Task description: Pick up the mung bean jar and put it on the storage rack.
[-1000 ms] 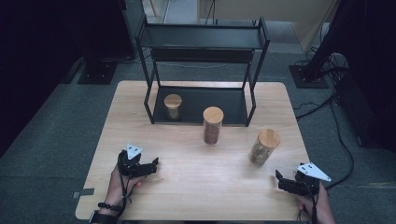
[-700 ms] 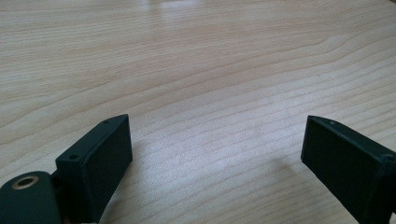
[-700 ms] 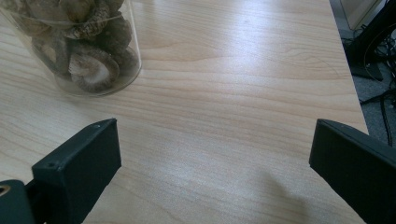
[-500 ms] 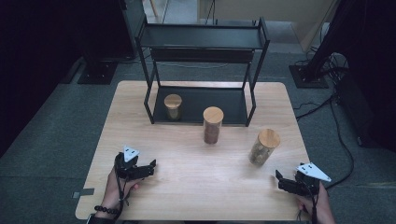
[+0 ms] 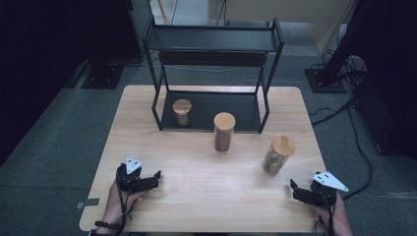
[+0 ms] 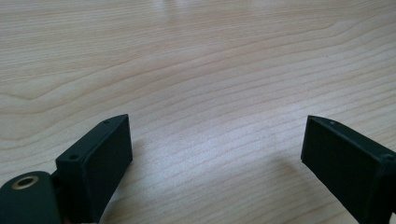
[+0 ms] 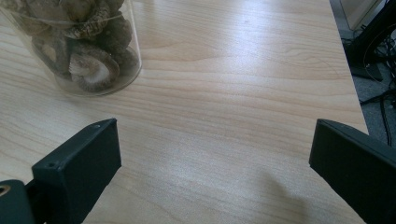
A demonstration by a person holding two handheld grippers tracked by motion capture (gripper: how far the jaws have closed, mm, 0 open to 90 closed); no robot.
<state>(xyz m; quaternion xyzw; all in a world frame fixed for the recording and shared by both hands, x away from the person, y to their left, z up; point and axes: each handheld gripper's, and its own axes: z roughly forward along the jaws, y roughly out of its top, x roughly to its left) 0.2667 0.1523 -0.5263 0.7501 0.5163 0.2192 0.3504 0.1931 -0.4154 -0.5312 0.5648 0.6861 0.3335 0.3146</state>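
Observation:
Three glass jars with wooden lids stand on the wooden table (image 5: 206, 196). A short one (image 5: 182, 112) sits on the bottom level of the black rack (image 5: 211, 46). A taller one (image 5: 224, 132) is just in front of the rack. A third jar (image 5: 278, 155), holding dried mushrooms (image 7: 77, 46), stands at the right. My left gripper (image 5: 156, 178) lies low near the front left with its jaws open over bare wood (image 6: 217, 140). My right gripper (image 5: 294, 190) rests at the front right, open (image 7: 215, 154), a short way from the mushroom jar.
The rack has an upper shelf and a dark base plate (image 5: 226, 105) at the table's back. The table's right edge (image 7: 348, 79) lies close to my right gripper, with cables on the floor (image 5: 354, 128) beyond it. A stretch of bare wood lies between the two grippers.
My left gripper has drifted slightly toward the table's front edge, jaws still open. The right gripper and the jars have not moved.

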